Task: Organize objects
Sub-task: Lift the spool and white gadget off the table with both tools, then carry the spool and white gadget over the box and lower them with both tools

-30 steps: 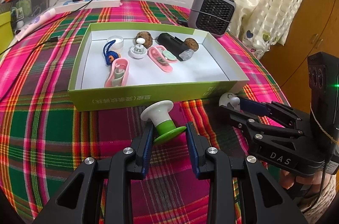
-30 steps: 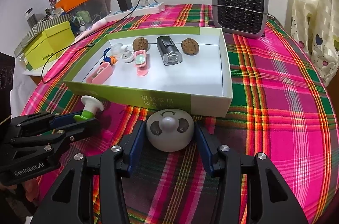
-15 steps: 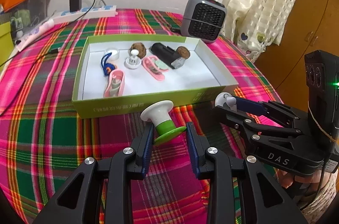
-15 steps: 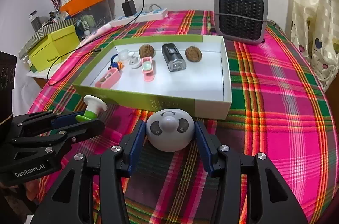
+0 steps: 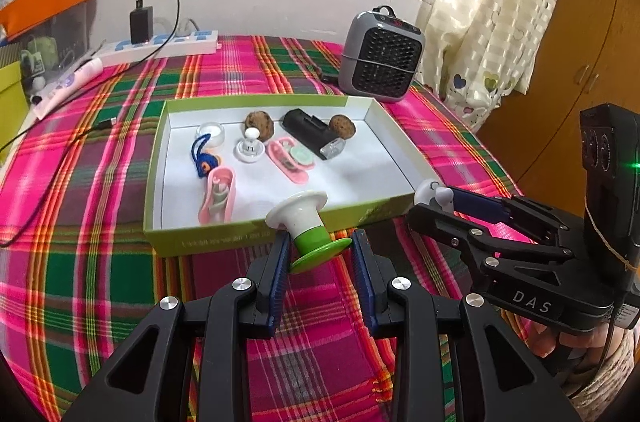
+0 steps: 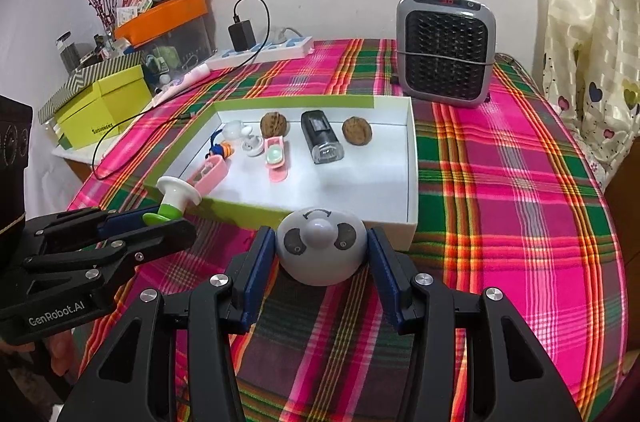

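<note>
A green-walled box (image 5: 256, 242) with a white floor lies on the plaid tablecloth. It holds two walnuts, a black device (image 5: 310, 134), two pink cases and a blue toy. My left gripper (image 5: 318, 242) is shut on a white-and-green stopper (image 5: 306, 222), held tilted above the box's near wall. The right wrist view shows that stopper (image 6: 176, 196) at the left. My right gripper (image 6: 322, 246) is shut on a white dome gadget (image 6: 320, 262) with two grey buttons, just in front of the box's near right corner (image 6: 412, 222). The right gripper (image 5: 434, 200) reaches in from the right.
A grey fan heater (image 5: 382, 56) stands behind the box. A power strip (image 5: 160, 44) with a black charger and cable lies at the back left. A yellow-green carton (image 6: 100, 102) sits off the table's left side. A curtain (image 5: 480, 22) hangs at the right.
My left gripper has risen a little with the stopper still in its grip, so the box looks lower and farther. The right gripper keeps the dome gadget and has hardly shifted.
</note>
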`<state>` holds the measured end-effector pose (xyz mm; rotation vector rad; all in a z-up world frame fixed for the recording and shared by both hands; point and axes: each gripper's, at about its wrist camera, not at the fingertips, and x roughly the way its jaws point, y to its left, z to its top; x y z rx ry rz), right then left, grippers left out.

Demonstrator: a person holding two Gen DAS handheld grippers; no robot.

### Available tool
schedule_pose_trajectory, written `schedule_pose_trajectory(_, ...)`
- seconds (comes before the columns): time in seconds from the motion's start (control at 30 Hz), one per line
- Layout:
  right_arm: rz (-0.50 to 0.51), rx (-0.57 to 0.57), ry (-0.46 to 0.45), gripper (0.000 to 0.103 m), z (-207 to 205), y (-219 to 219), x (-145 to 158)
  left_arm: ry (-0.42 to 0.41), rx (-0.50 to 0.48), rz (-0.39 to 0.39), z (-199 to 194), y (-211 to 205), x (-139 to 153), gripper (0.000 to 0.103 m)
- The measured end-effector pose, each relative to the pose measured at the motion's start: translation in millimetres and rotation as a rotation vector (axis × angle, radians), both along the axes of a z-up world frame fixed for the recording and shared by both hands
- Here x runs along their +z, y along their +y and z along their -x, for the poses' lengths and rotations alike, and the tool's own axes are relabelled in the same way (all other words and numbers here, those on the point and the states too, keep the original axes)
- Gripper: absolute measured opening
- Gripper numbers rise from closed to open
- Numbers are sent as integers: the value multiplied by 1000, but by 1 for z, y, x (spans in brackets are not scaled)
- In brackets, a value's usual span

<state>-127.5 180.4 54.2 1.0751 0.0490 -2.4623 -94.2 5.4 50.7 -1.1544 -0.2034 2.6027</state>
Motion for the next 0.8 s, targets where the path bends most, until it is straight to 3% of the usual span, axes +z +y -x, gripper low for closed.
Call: schedule_pose_trajectory(0.8, -20, -7, 25, 49, 38, -8, 9, 6, 39, 11, 38, -14, 0, 29)
